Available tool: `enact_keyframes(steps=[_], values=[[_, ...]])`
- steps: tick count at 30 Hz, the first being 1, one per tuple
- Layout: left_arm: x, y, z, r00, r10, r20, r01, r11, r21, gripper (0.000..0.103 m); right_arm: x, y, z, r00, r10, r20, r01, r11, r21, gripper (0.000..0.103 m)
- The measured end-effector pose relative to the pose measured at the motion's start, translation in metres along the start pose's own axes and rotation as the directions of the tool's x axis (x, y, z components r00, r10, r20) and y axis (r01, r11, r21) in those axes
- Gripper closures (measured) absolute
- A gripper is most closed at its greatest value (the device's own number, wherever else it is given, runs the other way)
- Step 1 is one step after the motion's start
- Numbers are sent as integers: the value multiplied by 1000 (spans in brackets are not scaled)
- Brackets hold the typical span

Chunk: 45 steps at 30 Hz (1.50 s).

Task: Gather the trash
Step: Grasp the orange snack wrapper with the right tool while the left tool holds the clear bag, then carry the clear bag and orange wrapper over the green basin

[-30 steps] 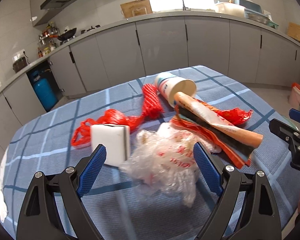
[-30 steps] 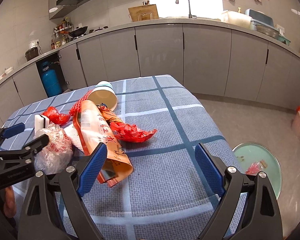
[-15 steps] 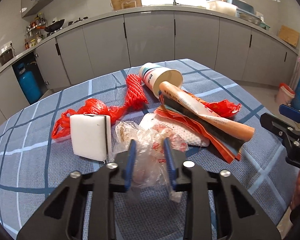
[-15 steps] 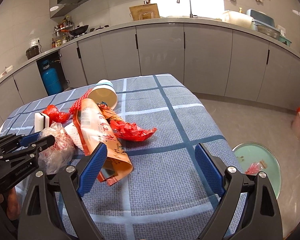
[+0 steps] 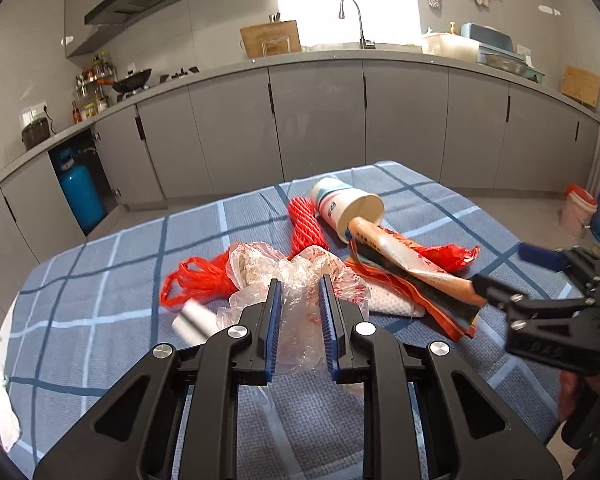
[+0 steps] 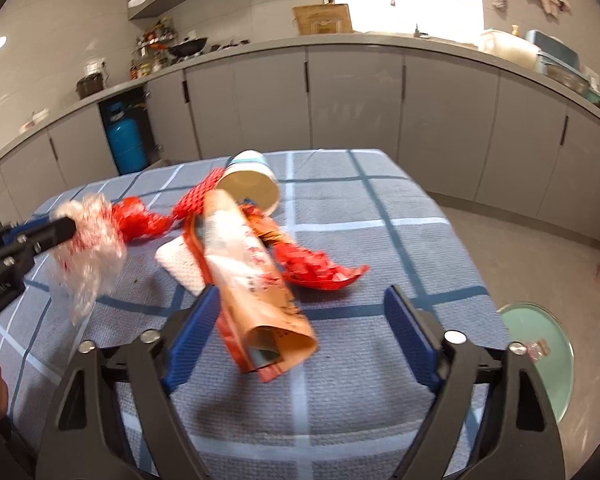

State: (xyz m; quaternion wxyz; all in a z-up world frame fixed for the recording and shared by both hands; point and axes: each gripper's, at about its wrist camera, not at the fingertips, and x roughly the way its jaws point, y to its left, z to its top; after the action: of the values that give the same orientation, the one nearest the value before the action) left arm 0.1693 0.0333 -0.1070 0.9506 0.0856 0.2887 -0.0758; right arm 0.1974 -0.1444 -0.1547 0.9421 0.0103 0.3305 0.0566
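Observation:
My left gripper (image 5: 300, 292) is shut on a crumpled clear plastic bag (image 5: 300, 276) with red print and holds it lifted off the table; the bag also shows in the right wrist view (image 6: 90, 248). My right gripper (image 6: 302, 312) is open, its jaws around the near end of a rolled orange wrapper (image 6: 256, 276). A paper cup (image 5: 346, 210) lies on its side behind the wrapper. A red net sleeve (image 5: 304, 224), a red plastic bag (image 5: 196, 280), a red torn wrapper (image 6: 320, 266) and a white foam pad (image 6: 180, 260) lie around them.
The trash lies on a table with a blue checked cloth (image 5: 100, 280). A white block (image 5: 192, 320) shows blurred beside my left fingers. A green round bin (image 6: 540, 344) stands on the floor at the right. Grey kitchen cabinets (image 5: 320, 128) run behind.
My left gripper closed on the clear plastic bag and lifted it off the table. My right gripper moved forward around the orange wrapper's end.

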Motion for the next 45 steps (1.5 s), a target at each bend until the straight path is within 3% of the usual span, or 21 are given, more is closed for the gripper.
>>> enact_keyframes(steps=[7,13,15,18,28,45], values=[[12,2,-6,999,23,-28,-23,1000,15,83,18,12,-5,998,22,-52,-24,999,-35,42],[15,7,-7,999,20,-38,-20,1000,-9,83,21,19,-8,997,43,-60,-47,997,-62,69],[13,10,-5,999,24,-30,-25,1000,-18,83,18,23,-9,997,55,-50,-59,995,-76,84],[8,14,-3,999,30,-17,-30,999,-25,83,13,27,-10,997,68,-33,-71,994,-82,89],[-10,17,9,999,40,30,-39,999,-34,83,-25,39,-2,987,131,88,-119,985,-128,93],[-12,-19,36,997,-8,80,8,1000,9,83,-81,8,13,977,93,193,-85,995,-46,93]])
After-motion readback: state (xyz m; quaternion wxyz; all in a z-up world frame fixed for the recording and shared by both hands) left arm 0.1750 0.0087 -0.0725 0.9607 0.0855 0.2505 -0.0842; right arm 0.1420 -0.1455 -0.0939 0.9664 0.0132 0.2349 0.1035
